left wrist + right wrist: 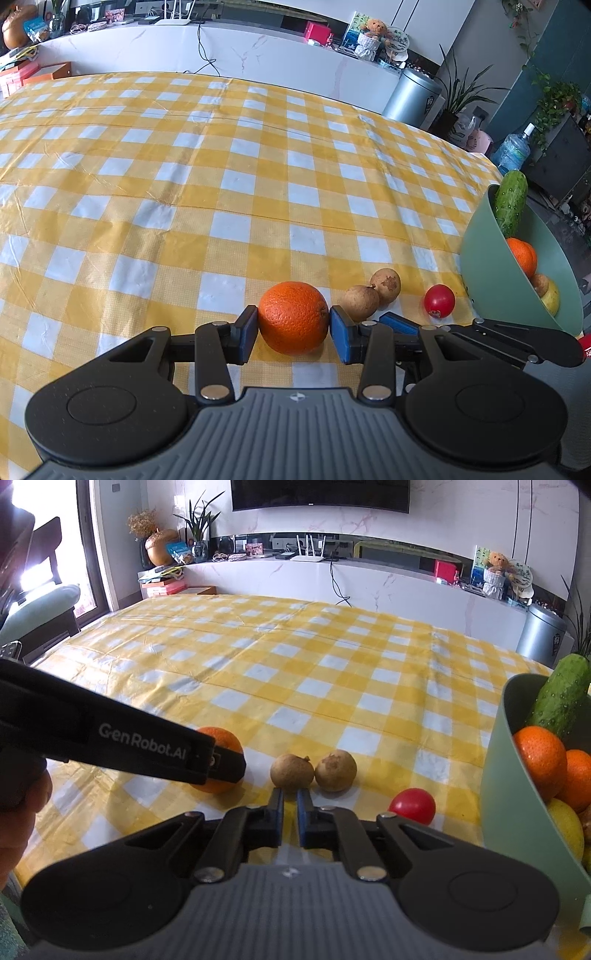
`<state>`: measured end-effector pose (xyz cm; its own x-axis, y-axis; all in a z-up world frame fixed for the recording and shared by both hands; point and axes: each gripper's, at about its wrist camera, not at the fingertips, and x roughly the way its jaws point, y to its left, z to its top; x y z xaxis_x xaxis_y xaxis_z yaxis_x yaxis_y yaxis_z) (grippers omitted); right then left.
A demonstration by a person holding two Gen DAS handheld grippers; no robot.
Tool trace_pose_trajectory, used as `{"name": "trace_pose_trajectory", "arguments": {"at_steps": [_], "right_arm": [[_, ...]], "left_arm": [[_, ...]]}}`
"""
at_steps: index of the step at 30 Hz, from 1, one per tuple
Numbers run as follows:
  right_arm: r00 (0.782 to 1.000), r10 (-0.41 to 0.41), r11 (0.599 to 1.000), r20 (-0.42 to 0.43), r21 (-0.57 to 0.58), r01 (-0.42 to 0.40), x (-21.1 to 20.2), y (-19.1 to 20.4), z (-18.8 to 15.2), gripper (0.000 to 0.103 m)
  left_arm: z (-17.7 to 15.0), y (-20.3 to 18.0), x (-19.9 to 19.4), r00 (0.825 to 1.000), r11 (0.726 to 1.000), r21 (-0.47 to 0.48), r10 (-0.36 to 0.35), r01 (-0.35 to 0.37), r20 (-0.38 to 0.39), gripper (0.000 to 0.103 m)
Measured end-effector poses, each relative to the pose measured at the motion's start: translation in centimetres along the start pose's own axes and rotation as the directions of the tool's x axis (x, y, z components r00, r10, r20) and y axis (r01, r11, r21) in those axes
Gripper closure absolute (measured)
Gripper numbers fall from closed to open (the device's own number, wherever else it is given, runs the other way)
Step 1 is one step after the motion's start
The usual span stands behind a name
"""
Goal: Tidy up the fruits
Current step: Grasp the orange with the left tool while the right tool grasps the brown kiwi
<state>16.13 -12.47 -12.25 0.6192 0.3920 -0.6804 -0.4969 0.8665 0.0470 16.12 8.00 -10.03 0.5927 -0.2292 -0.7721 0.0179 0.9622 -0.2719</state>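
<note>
The orange sits on the yellow-checked tablecloth near its front edge, bracketed by the left gripper: both blue pads rest against its sides, so the claw looks to be pinching the fruit, though it has not left the cloth. Just to its right lie two small brown fruits touching one another, and a little further right a small red fruit, apart from them. The right gripper points at the nearer brown fruit with its fingers drawn together and nothing between them; its tips stop just short of that fruit. Beyond the red fruit stands the green bowl, at the right edge of the table, already holding a cucumber leaning on the rim, two oranges, a yellowish fruit and something brown underneath, partly hidden. Judged from this, the sorting is partly done: several pieces are already in the bowl, while four remain on the cloth. What seems to be left is lifting the gripped orange across to the bowl, then the two brown fruits and the red one; the right claw would have to spread before it could take anything. The person's hand shows at the left of the right wrist view.
</note>
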Motion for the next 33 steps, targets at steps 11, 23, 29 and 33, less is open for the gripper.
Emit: {"name": "trace_pose_trajectory", "arguments": {"at_steps": [11,23,29,33], "right_arm": [[1.0,-0.027,0.999,-0.007,0.024,0.027,-0.3,-0.4,-0.2,0.093],[1.0,-0.024,0.999,0.02,-0.024,0.024,-0.2,0.4,0.0,0.085],[0.997,-0.056,0.997,0.059,-0.054,0.059,-0.2,0.9,0.2,0.085],[0.993,-0.075,0.99,0.091,-0.116,0.085,-0.2,1.9,0.2,0.085]], "left_arm": [[-0.1,0.0,0.0,1.0,1.0,0.006,-0.001,0.001,0.0,0.056],[-0.1,0.0,-0.1,1.0,1.0,0.004,0.0,0.0,0.002,0.056],[0.2,0.7,-0.3,1.0,0.999,-0.032,0.022,-0.021,0.022,0.056],[0.2,0.8,-0.4,0.999,0.999,-0.037,0.025,-0.024,0.024,0.056]]}}
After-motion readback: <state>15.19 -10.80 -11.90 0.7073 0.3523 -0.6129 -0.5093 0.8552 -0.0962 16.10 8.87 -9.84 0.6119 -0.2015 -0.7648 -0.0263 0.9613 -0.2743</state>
